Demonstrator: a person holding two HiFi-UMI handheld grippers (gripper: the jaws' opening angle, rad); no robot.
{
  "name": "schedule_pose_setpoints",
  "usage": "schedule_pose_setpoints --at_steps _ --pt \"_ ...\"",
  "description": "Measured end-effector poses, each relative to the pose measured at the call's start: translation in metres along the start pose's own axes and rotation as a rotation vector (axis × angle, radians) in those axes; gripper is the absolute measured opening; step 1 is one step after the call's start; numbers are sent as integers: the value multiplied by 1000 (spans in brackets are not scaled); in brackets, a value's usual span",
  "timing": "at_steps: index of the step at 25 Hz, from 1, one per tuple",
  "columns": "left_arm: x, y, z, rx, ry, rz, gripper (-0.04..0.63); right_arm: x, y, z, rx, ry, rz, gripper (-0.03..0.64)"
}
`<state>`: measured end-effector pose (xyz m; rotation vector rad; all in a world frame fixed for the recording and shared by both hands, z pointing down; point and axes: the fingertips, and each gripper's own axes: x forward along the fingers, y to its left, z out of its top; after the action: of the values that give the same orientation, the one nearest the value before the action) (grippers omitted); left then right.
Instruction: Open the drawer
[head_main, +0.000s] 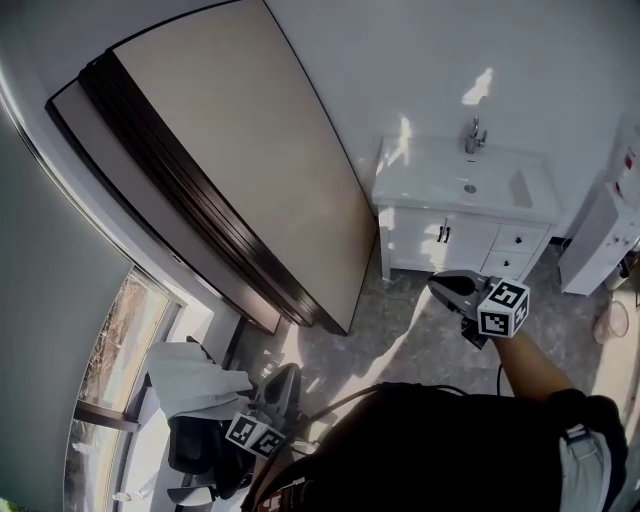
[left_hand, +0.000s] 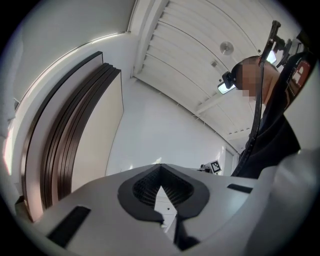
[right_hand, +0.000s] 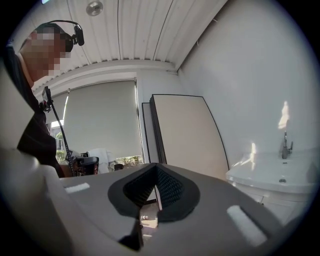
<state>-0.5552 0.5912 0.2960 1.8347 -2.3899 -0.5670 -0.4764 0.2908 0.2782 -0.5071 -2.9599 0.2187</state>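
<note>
The left gripper (head_main: 288, 372) is held low at the left of the head view, just beside a dark chair (head_main: 195, 445) draped with a white cloth (head_main: 195, 380). In the left gripper view this gripper (left_hand: 160, 168) is shown with its jaws clenched tip to tip, and nothing is caught between them. The right gripper (head_main: 437, 283) is held out further ahead, over the grey marbled floor (head_main: 400, 340). In the right gripper view this gripper (right_hand: 157, 168) is likewise seen with its jaws pressed together, and nothing is grasped.

Beyond it, a white vanity (head_main: 410, 240) is set against the wall, with a faucet (head_main: 475, 135) on top. Two small drawers (head_main: 520, 240) are stacked at its right side. They are tiny in the view but appear to be pushed in. The right gripper is kept apart from them. Further left, large beige panels (head_main: 250, 160) with dark edges are leaned against the wall.
</note>
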Motion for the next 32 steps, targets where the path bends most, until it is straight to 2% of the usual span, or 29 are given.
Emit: schedule_pose_setpoints --at_steps 6,10,16,23,28,32 --pt "76 17 4 2 15 31 -3 24 -73 3 19 -2 44 -2" --pt "149 31 7 10 -14 84 -3 39 -151 22 -5 1 79 -2" --pt "260 38 3 49 -28 103 -3 50 -252 55 -66 -9 130 -2" --pt "366 40 -17 54 -4 76 -3 38 -352 61 -52 -9 112 -2" --pt "416 51 -24 50 31 30 -3 31 -390 62 -60 -19 68 -2" --pt "461 59 -29 41 61 -45 -3 23 -418 60 -42 -18 6 -2"
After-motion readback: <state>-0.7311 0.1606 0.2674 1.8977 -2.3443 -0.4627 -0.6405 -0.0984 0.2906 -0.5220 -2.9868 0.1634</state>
